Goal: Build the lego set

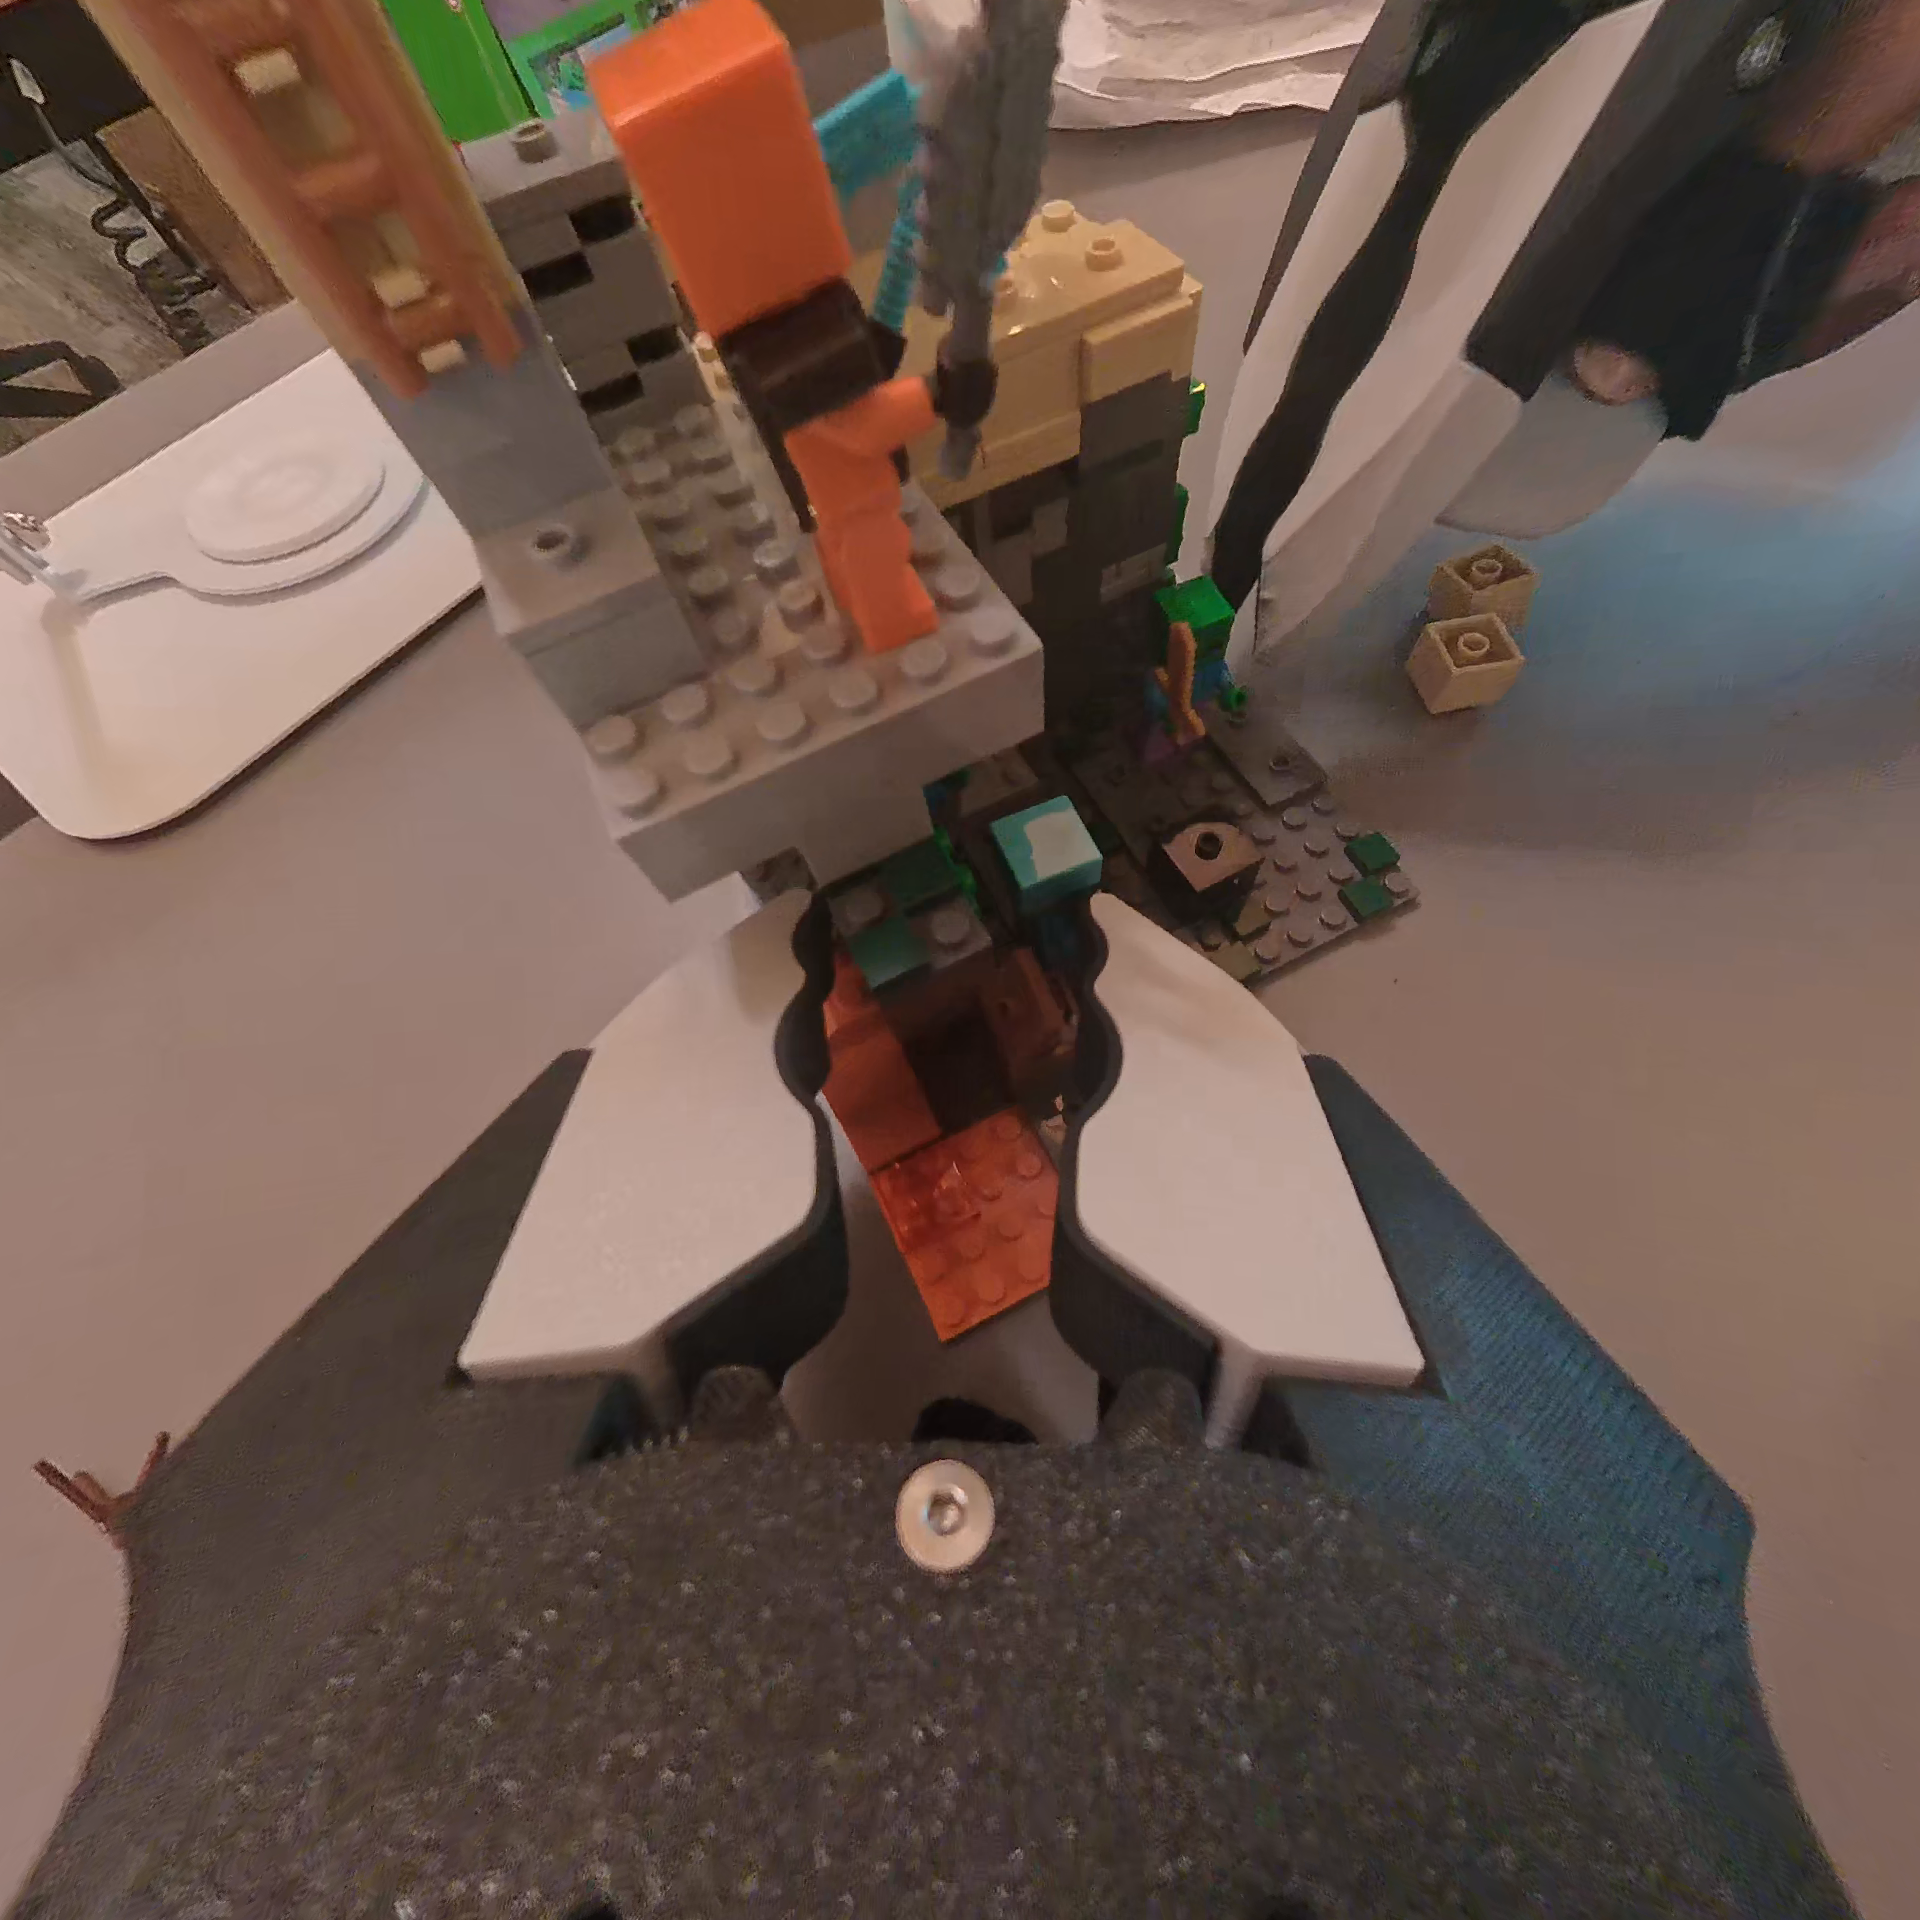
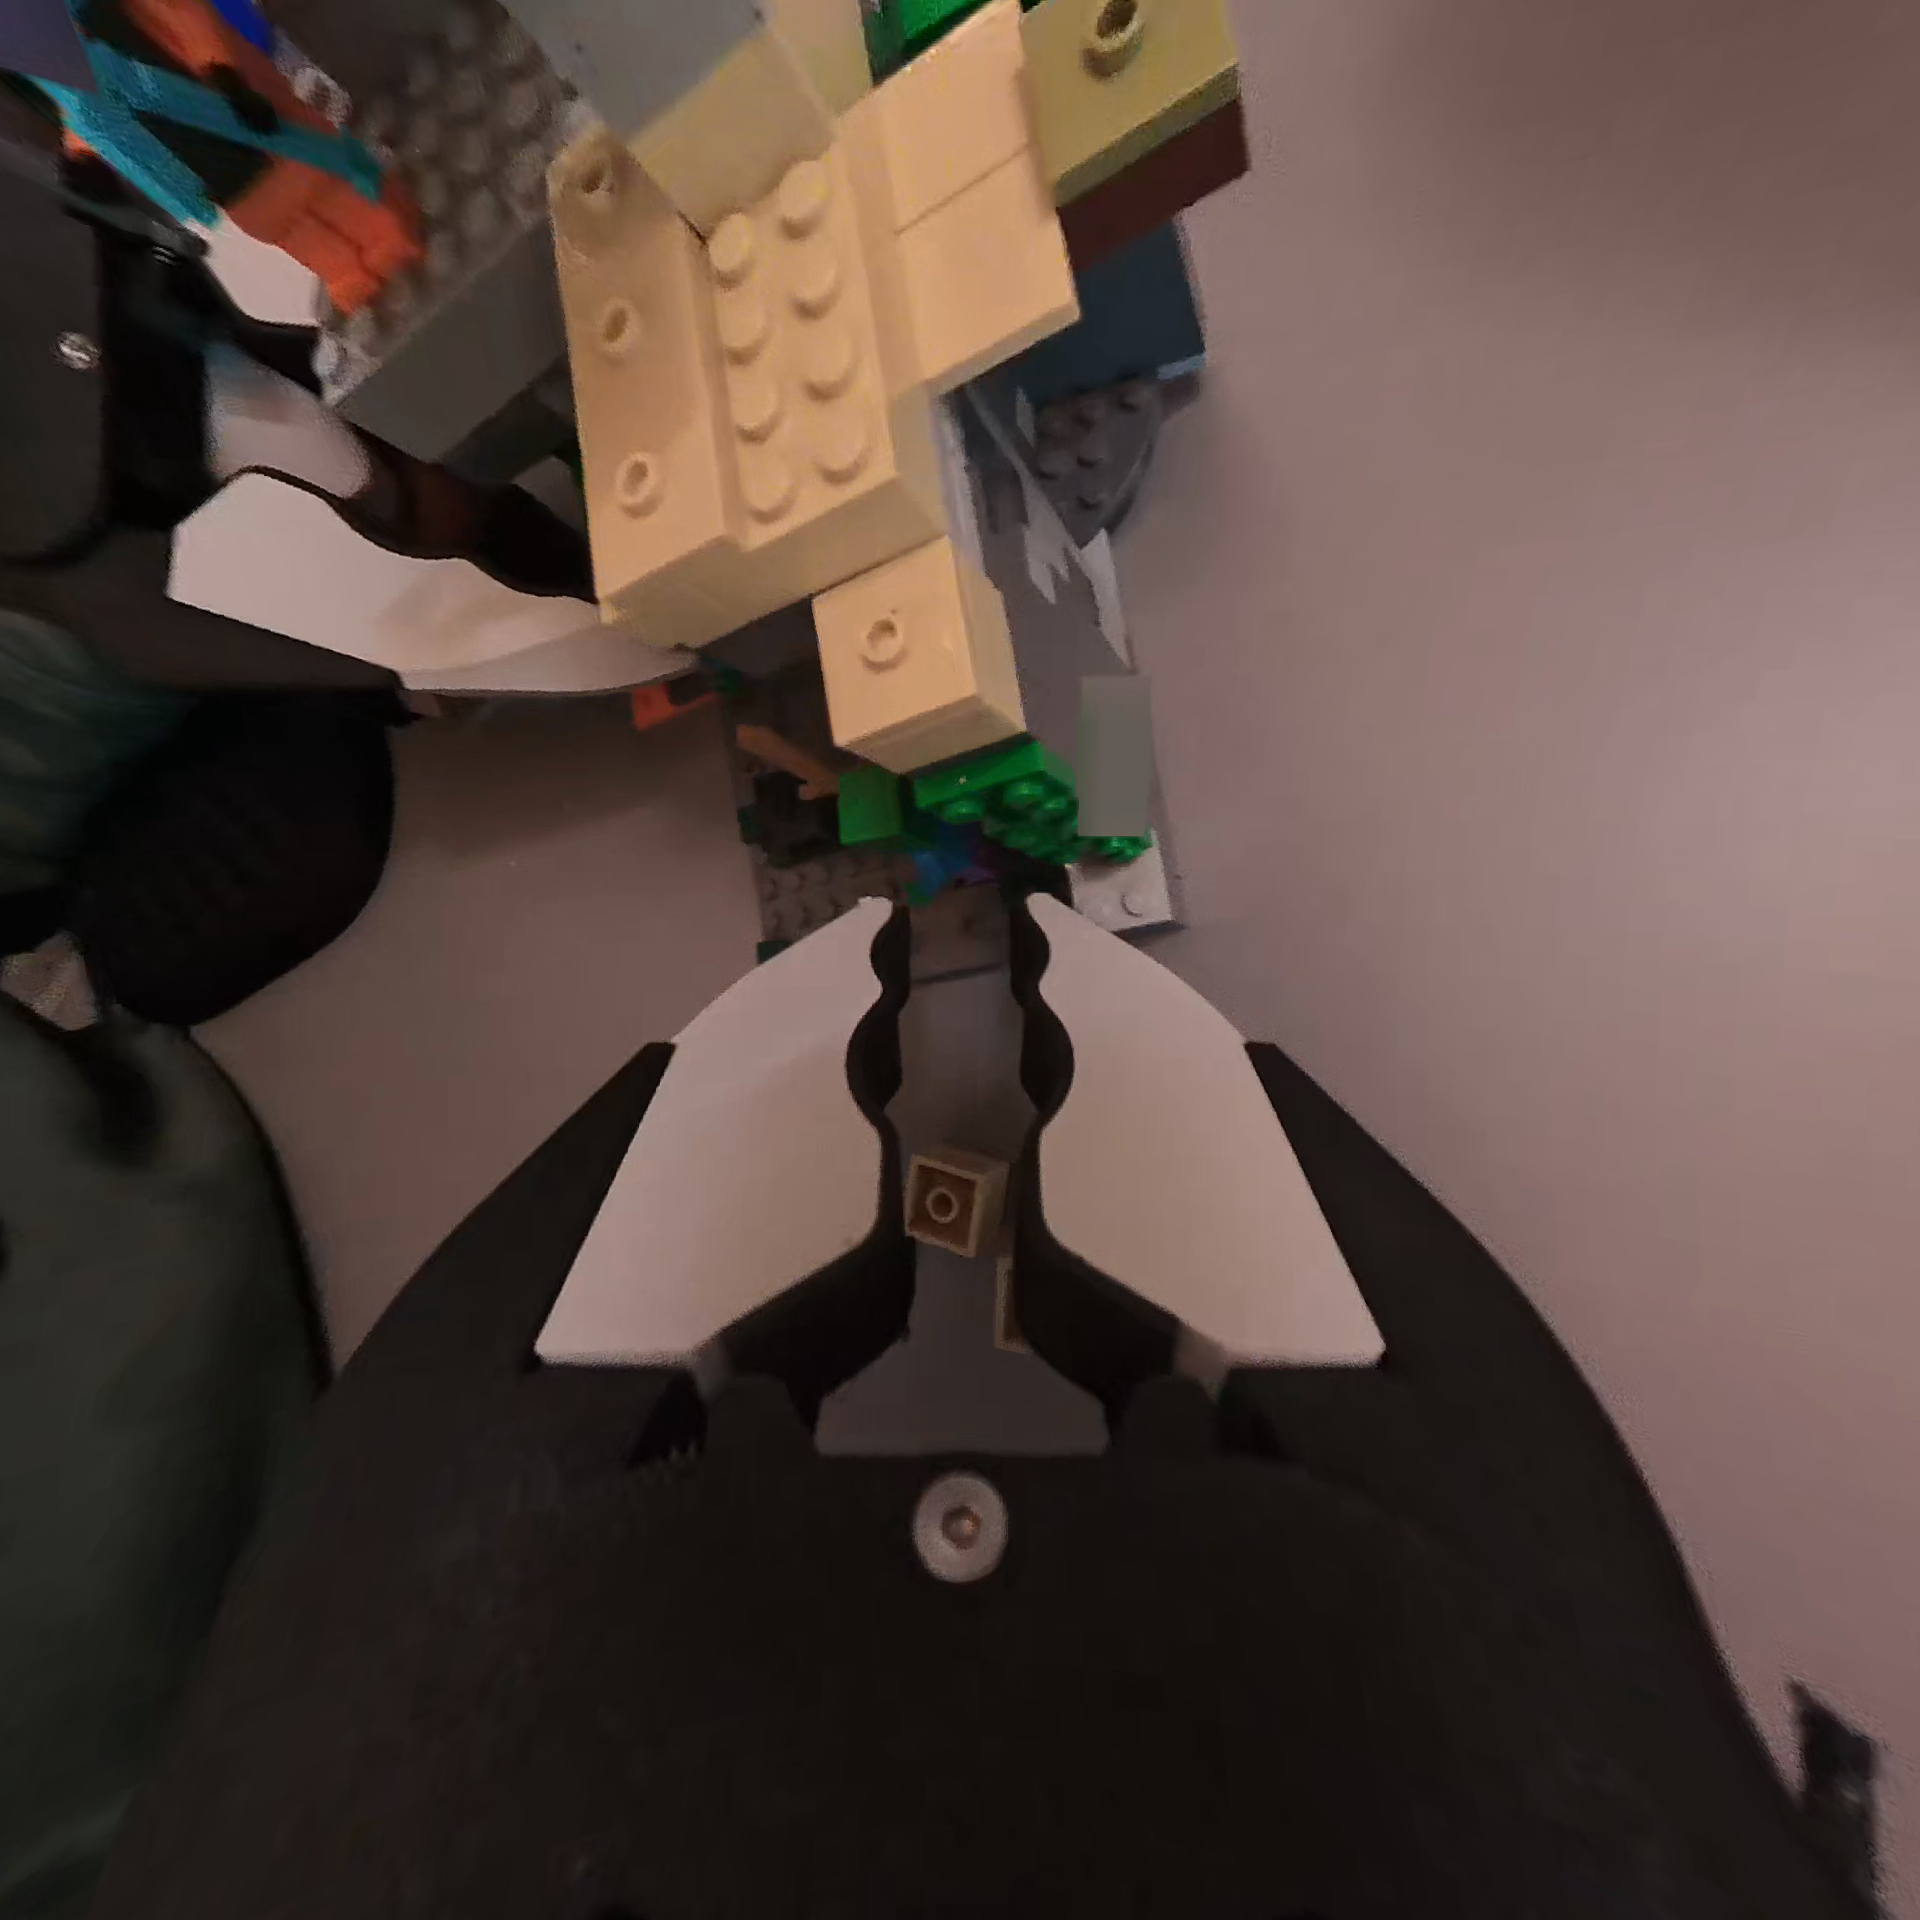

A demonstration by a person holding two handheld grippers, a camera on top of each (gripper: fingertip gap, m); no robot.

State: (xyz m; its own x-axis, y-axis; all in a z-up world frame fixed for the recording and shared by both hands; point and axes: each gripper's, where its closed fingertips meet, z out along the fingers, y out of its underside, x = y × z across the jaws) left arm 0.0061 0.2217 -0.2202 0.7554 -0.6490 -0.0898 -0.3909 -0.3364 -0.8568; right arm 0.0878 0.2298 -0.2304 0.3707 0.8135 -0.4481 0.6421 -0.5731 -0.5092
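Note:
A lego build stands on the grey table, with a grey studded platform (image 1: 831, 707), an orange figure (image 1: 862, 499) on it, and a tan studded top (image 1: 1091, 291) (image 2: 790, 343). My left gripper (image 1: 951, 914) is shut on the build's low front part, its jaws around orange plates (image 1: 966, 1226) and brown bricks. One of its fingers (image 2: 436, 613) shows against the build in the right wrist view. My right gripper (image 2: 956, 914) (image 1: 1242, 608) is narrowly open and empty, beside the build's right side near a green figure (image 1: 1195, 623). Two loose tan bricks (image 1: 1465, 649) (image 2: 956, 1205) lie on the table under it.
A white board (image 1: 208, 623) lies on the table to the left. A dark grey baseplate (image 1: 1309, 883) juts out at the build's right foot. A tan ladder piece (image 1: 343, 177) rises at the upper left. Paper (image 1: 1195, 62) and a green box (image 1: 457, 62) lie behind.

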